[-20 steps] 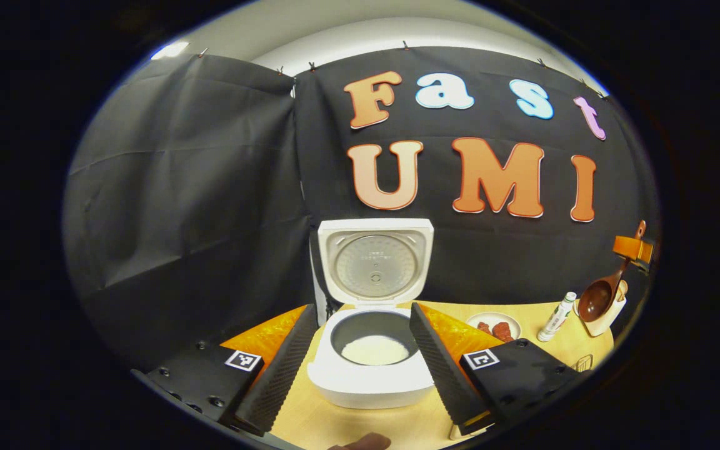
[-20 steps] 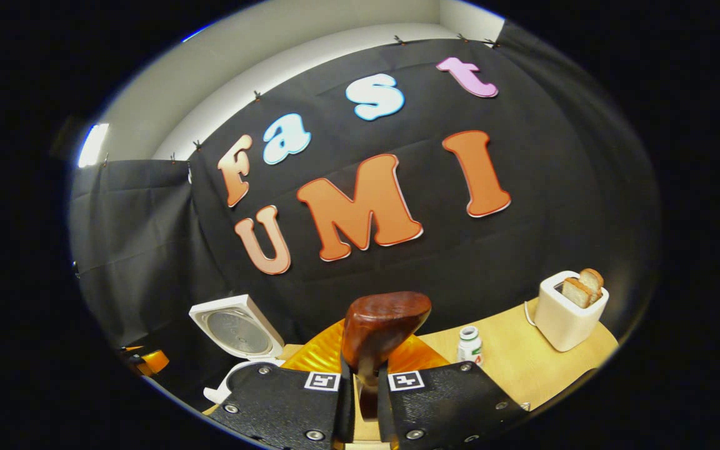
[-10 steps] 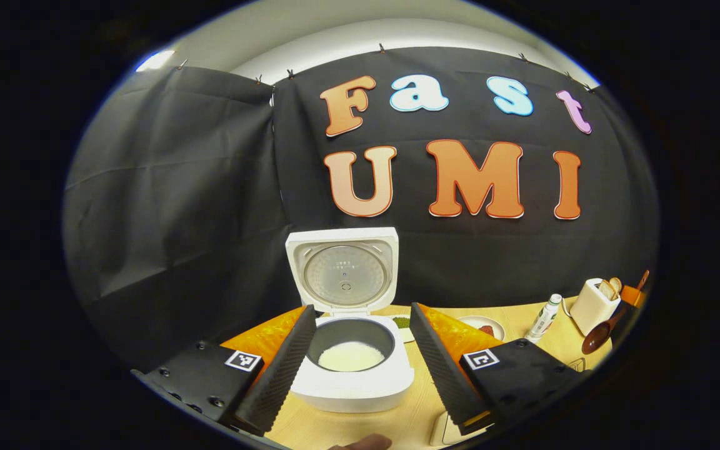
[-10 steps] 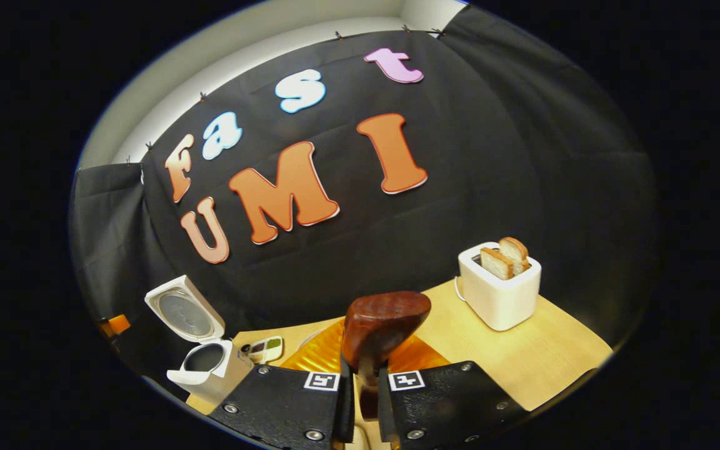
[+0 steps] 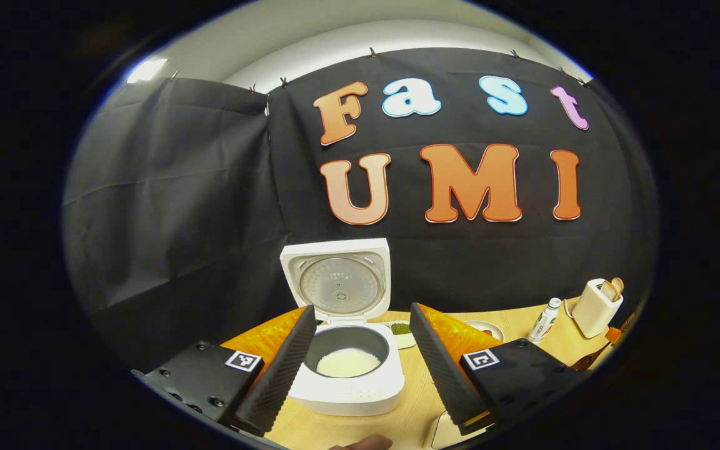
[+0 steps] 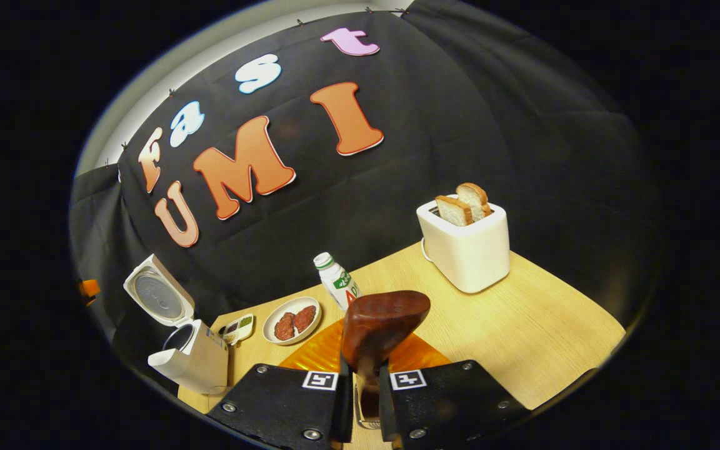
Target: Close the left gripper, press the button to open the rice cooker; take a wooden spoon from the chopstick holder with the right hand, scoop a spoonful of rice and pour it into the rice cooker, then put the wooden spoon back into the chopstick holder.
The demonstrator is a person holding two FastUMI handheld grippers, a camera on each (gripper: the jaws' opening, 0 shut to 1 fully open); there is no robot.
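- left gripper view looks straight at the white rice cooker (image 5: 347, 350), its lid standing upright and open, a pale patch of rice lying in the dark inner pot.
- left gripper (image 5: 360, 369) has its two fingers spread wide with nothing between them; the cooker sits in the gap farther off, untouched.
- right gripper (image 6: 360, 400) has its fingers drawn narrow, pinching the handle of the wooden spoon (image 6: 384, 325); the dark brown bowl stands up in front of the camera and looks empty from this side, though its hollow faces away.
- rice cooker (image 6: 185, 350) sits at the far left of the right gripper view, well apart from the spoon.
- by my reading the button step is done, since the lid is up, and the spoon is in hand; whether the scoop has been poured i cannot tell.
- chopstick holder is not something i can pick out, so the next move, as i judge it, calls for finding it and lowering the spoon in handle-first without tipping it.
- on the wooden table (image 6: 541, 319): a white toaster (image 6: 467, 247) with two slices, a small plate of reddish pieces (image 6: 292, 320), a white bottle (image 6: 337, 280).
- bottle label is green and white; its lettering is too small to read.
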